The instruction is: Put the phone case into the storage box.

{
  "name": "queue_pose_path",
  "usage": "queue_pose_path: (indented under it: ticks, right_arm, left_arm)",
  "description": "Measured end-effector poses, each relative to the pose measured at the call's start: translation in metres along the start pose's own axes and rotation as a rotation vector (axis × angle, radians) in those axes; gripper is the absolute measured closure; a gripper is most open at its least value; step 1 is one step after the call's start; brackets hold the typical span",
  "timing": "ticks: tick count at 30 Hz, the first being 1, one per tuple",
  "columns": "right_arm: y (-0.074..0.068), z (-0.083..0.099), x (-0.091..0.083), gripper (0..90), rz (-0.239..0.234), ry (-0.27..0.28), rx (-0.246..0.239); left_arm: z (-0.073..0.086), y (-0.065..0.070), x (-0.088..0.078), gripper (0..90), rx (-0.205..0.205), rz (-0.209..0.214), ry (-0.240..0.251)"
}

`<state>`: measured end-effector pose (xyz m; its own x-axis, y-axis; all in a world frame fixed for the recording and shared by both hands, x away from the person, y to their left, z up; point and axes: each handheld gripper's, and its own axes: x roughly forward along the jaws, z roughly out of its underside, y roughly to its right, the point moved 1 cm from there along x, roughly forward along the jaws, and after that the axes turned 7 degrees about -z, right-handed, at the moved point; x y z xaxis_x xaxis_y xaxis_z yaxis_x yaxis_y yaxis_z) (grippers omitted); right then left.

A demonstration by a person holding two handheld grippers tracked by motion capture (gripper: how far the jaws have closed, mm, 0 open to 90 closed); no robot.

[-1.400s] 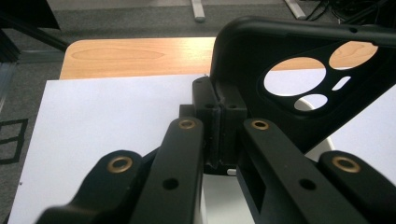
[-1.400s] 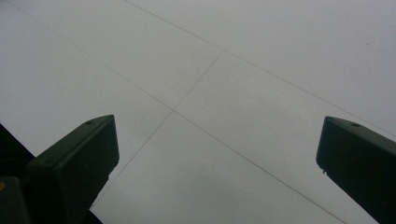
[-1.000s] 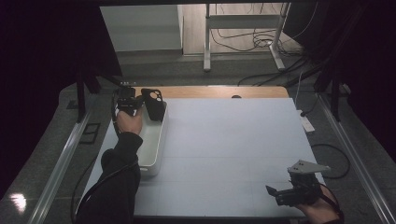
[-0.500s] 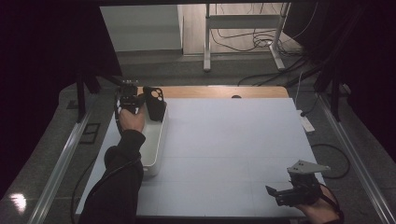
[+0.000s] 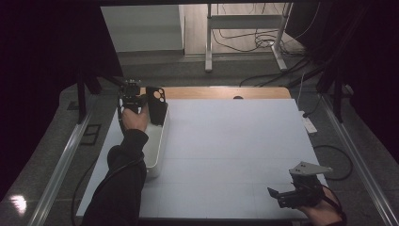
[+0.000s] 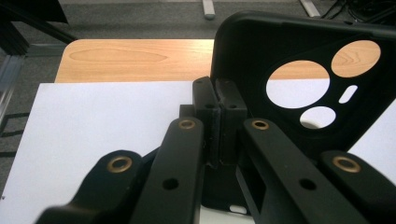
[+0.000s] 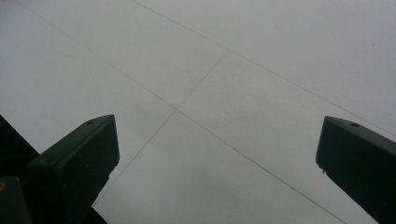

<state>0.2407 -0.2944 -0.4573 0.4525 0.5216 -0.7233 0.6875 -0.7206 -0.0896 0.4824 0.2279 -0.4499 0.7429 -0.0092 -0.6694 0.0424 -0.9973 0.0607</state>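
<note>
Overhead and tool-mounted views of a two-handed handling setup. The white bench (image 5: 226,155) spans most of the high view, with a strip of bare wood (image 5: 221,92) along its far edge and faint seam lines crossing its surface. A white rectangular bin (image 5: 153,150) lies lengthwise along the bench's left side. Over the far end of this bin the person's left forearm, in a dark sleeve (image 5: 120,183), extends from the bottom edge to the left tool (image 5: 134,101), which is clenched on a black phone case (image 5: 156,104). The case is held upright above the bin's far end, just right of the hand. In the left gripper view the two black jaws meet on the case's left side wall, and the case (image 6: 299,60) presents its hollow inner face, through whose camera cut-outs, two large rounds, one smaller round and a slot, the wood strip and white bench surface are visible. The right tool (image 5: 288,197) rests low at the bench's near right corner, well apart from the bin and case; in the right gripper view its jaws stand wide apart, released, with bare bench (image 7: 224,93) between them.
</note>
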Motion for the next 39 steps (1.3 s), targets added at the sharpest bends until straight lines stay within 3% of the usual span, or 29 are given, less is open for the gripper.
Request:
queue_pose_path:
  ticks: [39]
  right_arm:
    - [-0.0004,-0.0001,0.0001,0.0,-0.001,0.000,-0.003]
  left_arm:
    - [-0.0006,-0.0010,-0.0046,80.8,0.010,0.027,0.006]
